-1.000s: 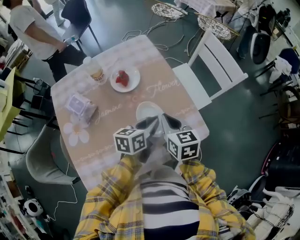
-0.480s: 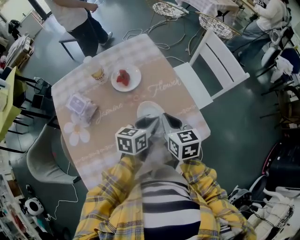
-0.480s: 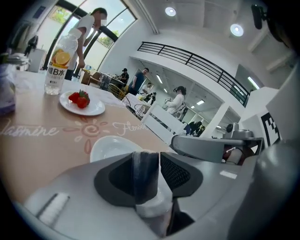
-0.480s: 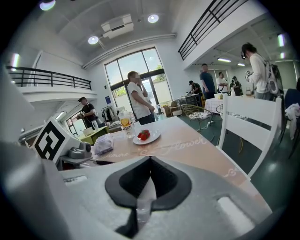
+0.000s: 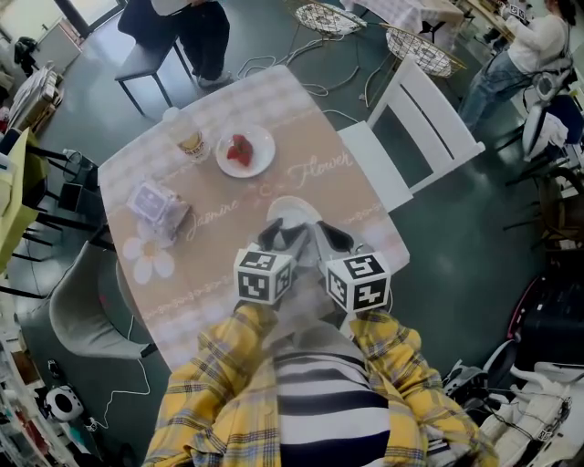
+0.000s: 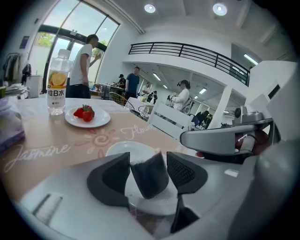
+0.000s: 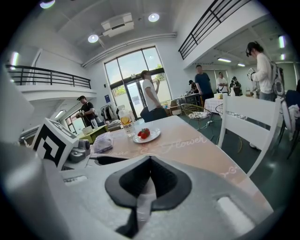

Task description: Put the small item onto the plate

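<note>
Head view: occlusions.
Near rim of plate [image 5: 285, 210] hidden under left gripper [image 5: 281, 239] and right gripper [image 5: 333, 239]; person [image 5: 182, 25] cropped at top edge.

white plate [image 5: 290, 209], dark small item [image 6: 150, 176], red strawberries [image 5: 238, 151], yellow plaid sleeves [image 5: 208, 383].

Left gripper [image 5: 281, 239]: low before the torso, jaws opening, small dark item [image 6: 149, 174] loose between them.
Right gripper [image 5: 333, 239]: just beside the left, jaws together.
Arms [image 5: 219, 360]: bent, both reaching forward.
</note>
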`<state>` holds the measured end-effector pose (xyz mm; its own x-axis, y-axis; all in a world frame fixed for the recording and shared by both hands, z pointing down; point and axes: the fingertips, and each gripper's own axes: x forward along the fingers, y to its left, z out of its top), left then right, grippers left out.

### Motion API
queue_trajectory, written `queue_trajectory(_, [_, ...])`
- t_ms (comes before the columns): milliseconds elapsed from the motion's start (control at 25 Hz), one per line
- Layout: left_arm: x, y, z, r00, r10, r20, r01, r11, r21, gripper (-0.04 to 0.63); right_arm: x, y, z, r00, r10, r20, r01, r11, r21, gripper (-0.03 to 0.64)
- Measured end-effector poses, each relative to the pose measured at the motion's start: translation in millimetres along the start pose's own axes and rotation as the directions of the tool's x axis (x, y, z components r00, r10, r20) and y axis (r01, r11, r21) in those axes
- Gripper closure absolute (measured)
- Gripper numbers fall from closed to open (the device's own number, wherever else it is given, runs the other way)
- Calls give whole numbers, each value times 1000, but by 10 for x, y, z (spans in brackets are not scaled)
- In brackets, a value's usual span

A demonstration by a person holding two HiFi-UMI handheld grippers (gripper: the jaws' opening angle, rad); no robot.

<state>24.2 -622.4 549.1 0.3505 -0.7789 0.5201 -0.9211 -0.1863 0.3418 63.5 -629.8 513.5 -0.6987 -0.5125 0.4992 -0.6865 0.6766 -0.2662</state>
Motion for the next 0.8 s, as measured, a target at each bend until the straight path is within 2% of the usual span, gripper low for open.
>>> queue_trajectory(160, [-14,56,26,1000,14,19,-14,1000,-16,287,-6,-3,-21,1000,-6,-3,6,1000,2,620])
queue_trajectory(280, [-62,77,65,999,20,43,-20,1000,-14,292,-9,17,-44,1000,-9,-6,9,1000,4,620])
queue_trajectory(320, [-87,75,81,998,19,52,-19,1000,-11,316,-10,24,-50,1000,-10,-7,10,1000,3,620])
queue_trajectory(360, [-117,69,98,998,17,62,-16,1000,-7,365,-12,32,-56,1000,-11,-7,11,1000,3,620])
queue_trajectory(400, [-148,60,113,997,15,72,-15,1000,-4,450,-15,41,-62,1000,-12,-7,12,1000,3,620])
queue_trajectory(480, [-203,42,134,996,11,87,-11,1000,4,520,-26,59,-75,1000,-16,-6,16,1000,4,620])
queue_trajectory(680, [-306,23,95,996,-7,90,6,1000,7,594,-50,130,-136,999,-32,-10,32,999,5,620])
queue_trajectory(800, [-379,14,70,996,-24,92,24,1000,-5,594,-76,181,-180,999,-46,-12,46,999,2,620])
